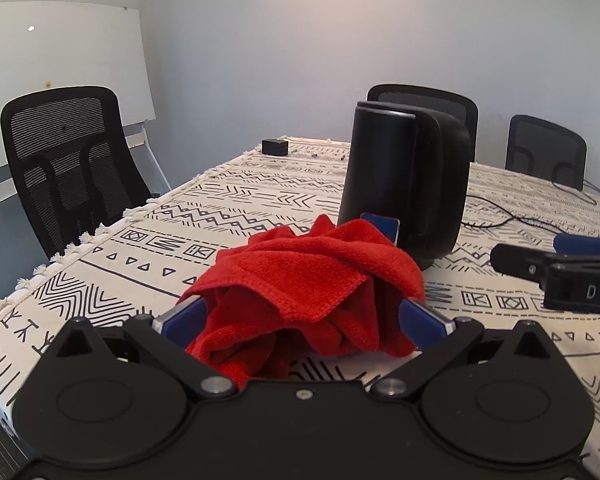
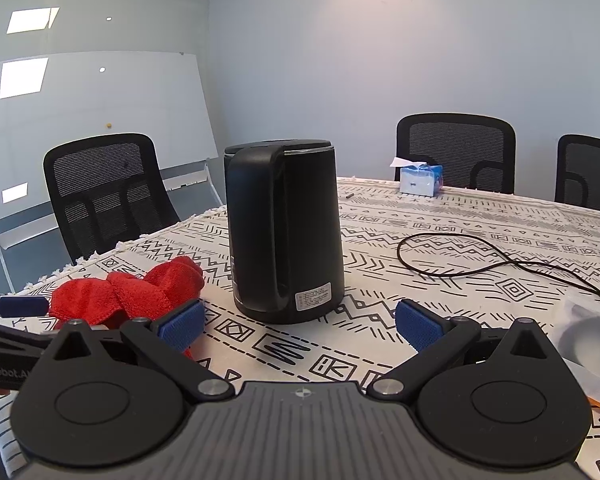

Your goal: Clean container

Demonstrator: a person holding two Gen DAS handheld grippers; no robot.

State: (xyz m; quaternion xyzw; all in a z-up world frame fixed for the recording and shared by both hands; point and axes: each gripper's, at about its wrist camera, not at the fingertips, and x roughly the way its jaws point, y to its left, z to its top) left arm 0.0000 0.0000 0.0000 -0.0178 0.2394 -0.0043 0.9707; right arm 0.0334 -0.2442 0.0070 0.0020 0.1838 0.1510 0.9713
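Observation:
A black electric kettle (image 1: pixel 404 184) stands upright on the patterned tablecloth, its lid shut; in the right wrist view the kettle (image 2: pixel 284 232) stands just beyond my right gripper, handle turned toward the camera. A crumpled red cloth (image 1: pixel 312 292) lies on the table in front of the kettle. My left gripper (image 1: pixel 304 316) is open, its blue-padded fingers on either side of the cloth, which covers the fingertips. The cloth (image 2: pixel 128 292) also shows at the left of the right wrist view. My right gripper (image 2: pixel 298 322) is open and empty, a short way in front of the kettle's base.
A black cable (image 2: pixel 492 264) loops over the table right of the kettle. A blue tissue box (image 2: pixel 420 180) stands at the far edge. A small black box (image 1: pixel 275 147) sits at the far corner. Black office chairs (image 2: pixel 100 196) surround the table. A clear bag (image 2: pixel 592 332) lies at the right.

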